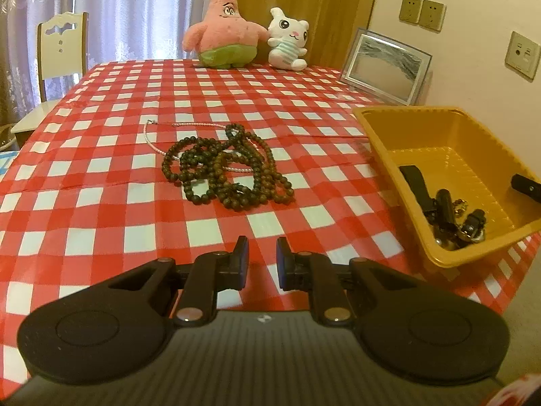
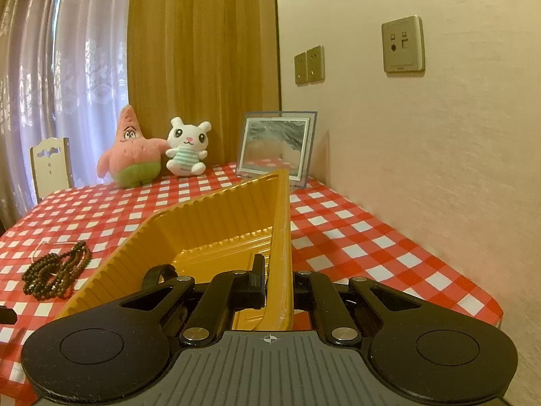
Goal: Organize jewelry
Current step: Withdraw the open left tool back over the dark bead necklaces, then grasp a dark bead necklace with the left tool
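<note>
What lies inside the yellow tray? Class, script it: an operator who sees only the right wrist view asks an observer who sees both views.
Observer: A black strap, other dark pieces and a small gold chain lie towards one corner of the yellow tray.
Operator: Are the left tongs holding anything?
Observer: No. The left tongs are empty, jaws slightly apart, over the checked tablecloth, short of the dark bead strands.

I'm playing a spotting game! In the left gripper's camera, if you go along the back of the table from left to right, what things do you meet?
White chair → pink star plush → white bunny plush → picture frame.
</note>
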`<state>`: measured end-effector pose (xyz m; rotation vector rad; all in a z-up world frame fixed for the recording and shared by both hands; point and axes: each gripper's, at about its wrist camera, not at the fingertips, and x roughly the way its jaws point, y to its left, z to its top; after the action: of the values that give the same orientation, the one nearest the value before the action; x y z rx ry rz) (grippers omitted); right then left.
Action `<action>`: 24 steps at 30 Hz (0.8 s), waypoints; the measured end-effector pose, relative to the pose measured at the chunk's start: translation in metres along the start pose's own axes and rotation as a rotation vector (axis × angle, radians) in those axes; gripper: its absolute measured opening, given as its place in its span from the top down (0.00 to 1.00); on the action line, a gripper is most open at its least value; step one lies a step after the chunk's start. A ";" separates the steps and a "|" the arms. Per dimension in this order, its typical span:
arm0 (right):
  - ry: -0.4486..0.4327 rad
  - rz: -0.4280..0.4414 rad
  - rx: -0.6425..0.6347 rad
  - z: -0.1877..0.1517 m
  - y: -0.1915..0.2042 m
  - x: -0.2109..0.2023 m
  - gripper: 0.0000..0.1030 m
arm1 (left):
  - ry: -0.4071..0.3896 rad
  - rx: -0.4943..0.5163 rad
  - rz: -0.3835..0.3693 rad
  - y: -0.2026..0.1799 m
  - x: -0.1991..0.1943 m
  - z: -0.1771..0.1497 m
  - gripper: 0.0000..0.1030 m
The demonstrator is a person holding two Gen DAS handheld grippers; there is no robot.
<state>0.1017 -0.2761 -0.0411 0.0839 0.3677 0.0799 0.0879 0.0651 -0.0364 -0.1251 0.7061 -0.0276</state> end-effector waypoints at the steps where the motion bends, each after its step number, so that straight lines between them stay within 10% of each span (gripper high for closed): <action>1: 0.000 0.000 0.001 0.000 0.000 0.000 0.94 | -0.001 0.000 0.003 0.001 0.001 0.001 0.86; 24: 0.018 -0.015 0.009 -0.002 -0.007 0.011 0.94 | -0.052 0.138 0.050 0.019 0.064 0.060 0.86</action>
<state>0.1115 -0.2822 -0.0475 0.0892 0.3862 0.0644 0.1749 0.0856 -0.0348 0.0239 0.6526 -0.0251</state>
